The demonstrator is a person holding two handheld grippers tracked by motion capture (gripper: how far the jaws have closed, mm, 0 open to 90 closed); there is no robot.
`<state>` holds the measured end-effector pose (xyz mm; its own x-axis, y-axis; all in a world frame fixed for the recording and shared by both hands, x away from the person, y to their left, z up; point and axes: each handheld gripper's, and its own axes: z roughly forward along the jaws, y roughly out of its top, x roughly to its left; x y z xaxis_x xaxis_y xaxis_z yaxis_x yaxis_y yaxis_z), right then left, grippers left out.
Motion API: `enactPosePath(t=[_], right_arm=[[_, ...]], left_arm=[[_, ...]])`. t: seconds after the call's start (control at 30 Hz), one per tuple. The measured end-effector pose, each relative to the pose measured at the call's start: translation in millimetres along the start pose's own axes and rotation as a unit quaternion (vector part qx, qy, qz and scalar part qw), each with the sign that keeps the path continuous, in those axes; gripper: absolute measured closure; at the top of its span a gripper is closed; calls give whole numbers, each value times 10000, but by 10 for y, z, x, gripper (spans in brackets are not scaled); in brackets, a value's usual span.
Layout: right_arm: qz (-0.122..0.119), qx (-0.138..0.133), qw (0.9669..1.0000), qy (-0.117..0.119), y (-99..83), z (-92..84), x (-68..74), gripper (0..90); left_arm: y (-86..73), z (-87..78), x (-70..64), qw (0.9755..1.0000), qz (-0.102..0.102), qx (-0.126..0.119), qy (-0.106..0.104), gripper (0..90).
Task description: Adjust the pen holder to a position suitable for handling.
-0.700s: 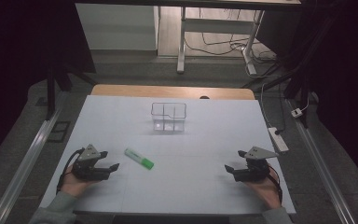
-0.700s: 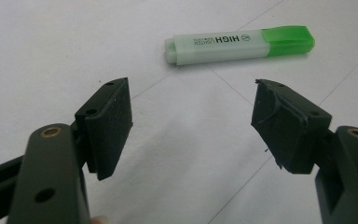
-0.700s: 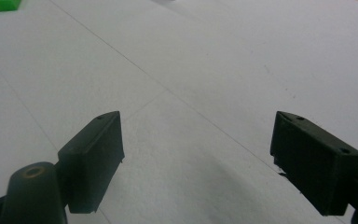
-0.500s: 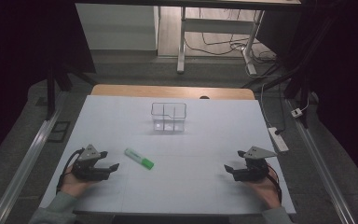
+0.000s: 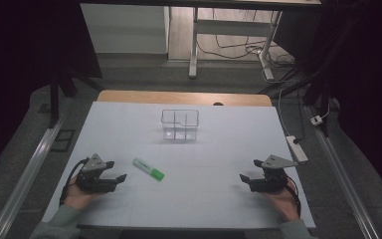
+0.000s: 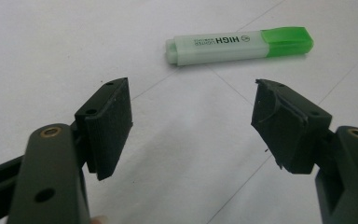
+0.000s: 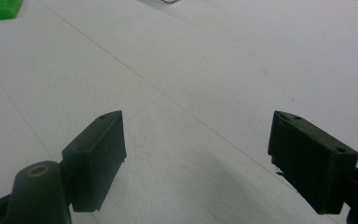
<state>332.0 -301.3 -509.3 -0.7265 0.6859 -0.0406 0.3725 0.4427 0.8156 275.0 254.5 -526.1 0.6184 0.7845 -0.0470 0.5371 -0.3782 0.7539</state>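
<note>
A green highlighter [image 5: 148,169] with a pale body and green cap lies flat on the white table [image 5: 219,144], left of centre. It also lies just ahead of my left gripper's jaws in the left gripper view, highlighter [image 6: 240,45]. My left gripper [image 5: 115,171] rests low at the table's front left, open, nothing between its jaws; left gripper [image 6: 193,121]. My right gripper [image 5: 243,178] sits at the front right, open and empty; right gripper [image 7: 196,154]. The highlighter's green cap [image 7: 4,8] peeks in at the far top left of the right gripper view.
A clear plastic divided box [image 5: 180,124] stands toward the back middle of the table. A white power strip [image 5: 297,148] lies off the table's right edge. A metal rail [image 5: 27,174] runs along the left side.
</note>
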Motion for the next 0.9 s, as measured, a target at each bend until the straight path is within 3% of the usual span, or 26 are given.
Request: enactPosePath(t=[0.37,0.8,0.9], right_arm=[[4,4,10000,32,-7,-16,25,201],[-52,5,9999,136,-2,-9,34,209],[-46,33,9999,154,-6,-15,37,209]], left_arm=[[25,-5,-13,9999,85,-16,-65,286],[192,-56,-56,9972,609,156,-399,299],[235,-50,-62,9962,742,235,-380,299]])
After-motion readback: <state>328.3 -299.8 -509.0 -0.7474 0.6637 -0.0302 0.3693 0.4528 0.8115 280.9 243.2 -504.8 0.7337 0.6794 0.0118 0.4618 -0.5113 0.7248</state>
